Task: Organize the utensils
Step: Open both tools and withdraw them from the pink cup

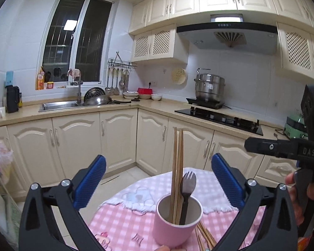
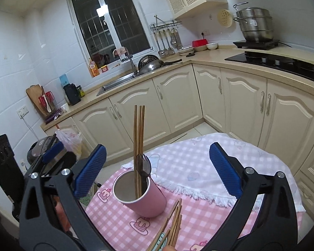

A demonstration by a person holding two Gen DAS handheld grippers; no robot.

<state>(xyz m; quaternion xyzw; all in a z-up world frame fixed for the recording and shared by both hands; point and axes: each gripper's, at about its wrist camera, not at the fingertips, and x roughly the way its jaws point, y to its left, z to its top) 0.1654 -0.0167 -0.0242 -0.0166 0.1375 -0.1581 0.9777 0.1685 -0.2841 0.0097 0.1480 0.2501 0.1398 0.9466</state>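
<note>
A: Through the left wrist camera, we are seeing the left gripper (image 1: 158,183) spread wide, holding nothing; the pink cup (image 1: 176,220) is standing near us between its fingers, keeping chopsticks (image 1: 177,168) and a spork (image 1: 187,192) upright.

B: Through the right wrist camera, the right gripper (image 2: 157,169) is gaping empty too; loose chopsticks (image 2: 173,224) are lying just right of the cup, probably awaiting collection.

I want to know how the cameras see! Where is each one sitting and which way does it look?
Left wrist: on the open left gripper, facing the pink cup, the stove behind; the right gripper's body shows.
Right wrist: on the open right gripper, facing the cup, sink behind.
Both share: cup, chopsticks, spork, loose chopsticks.
</note>
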